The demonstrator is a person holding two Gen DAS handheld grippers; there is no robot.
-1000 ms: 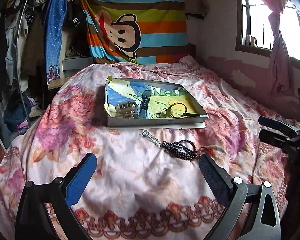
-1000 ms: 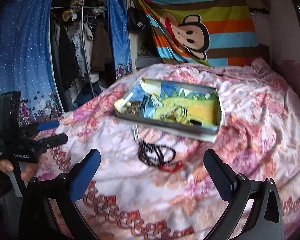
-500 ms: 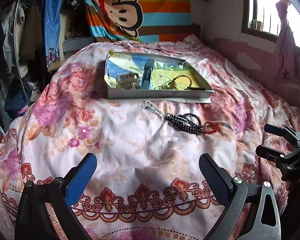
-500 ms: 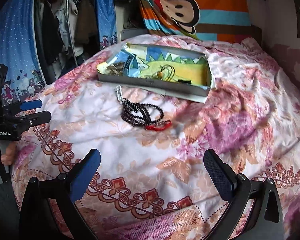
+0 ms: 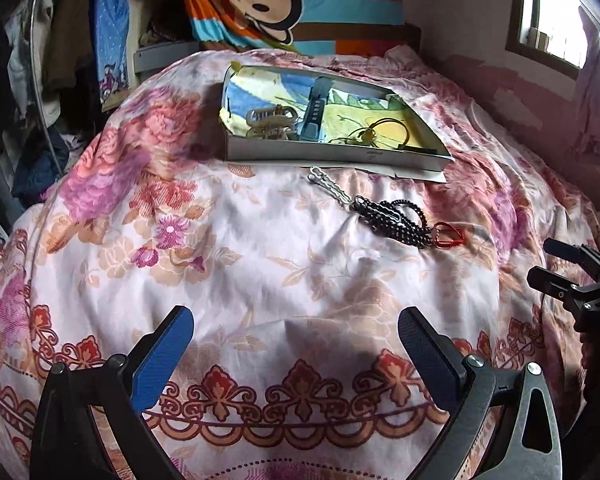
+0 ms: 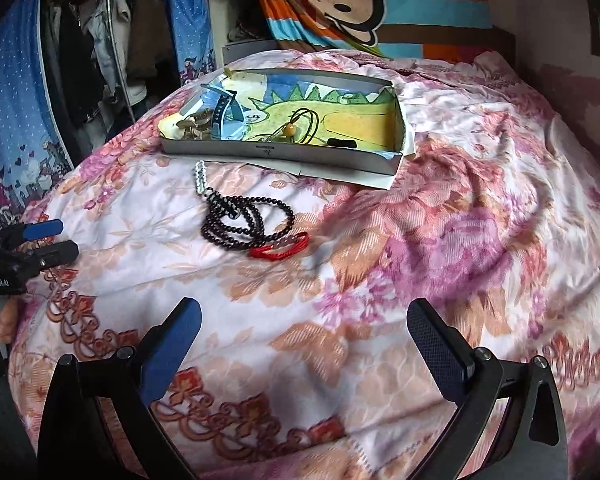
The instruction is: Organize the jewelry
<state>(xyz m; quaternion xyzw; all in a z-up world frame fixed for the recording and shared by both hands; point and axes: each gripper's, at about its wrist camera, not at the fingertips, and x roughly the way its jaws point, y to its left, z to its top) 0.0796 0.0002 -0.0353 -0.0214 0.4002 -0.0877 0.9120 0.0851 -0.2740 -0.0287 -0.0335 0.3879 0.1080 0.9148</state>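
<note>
A shallow grey box (image 5: 332, 157) (image 6: 284, 153) lined with a cartoon picture rests on the flowered bed. Inside lie a hair claw (image 5: 270, 120), a blue watch strap (image 5: 315, 114) (image 6: 220, 114) and a cord necklace with a yellow bead (image 5: 374, 134) (image 6: 296, 128). In front of the box a black bead string (image 5: 392, 218) (image 6: 246, 218) with a red cord loop (image 6: 280, 249) and a silver chain (image 5: 328, 186) (image 6: 200, 178) lie on the quilt. My left gripper (image 5: 296, 338) (image 6: 52, 238) and right gripper (image 6: 304, 328) (image 5: 548, 262) both hover open and empty near the bed's front edge.
A rack of hanging clothes (image 6: 96, 52) and a blue dotted curtain (image 6: 12, 92) stand to the left. A striped monkey blanket (image 5: 300, 4) hangs behind the bed. A window (image 5: 552, 12) is at the right wall.
Both grippers have tilted down and drawn closer over the quilt, so the box and bead string sit lower and larger in view. Both stay open.
</note>
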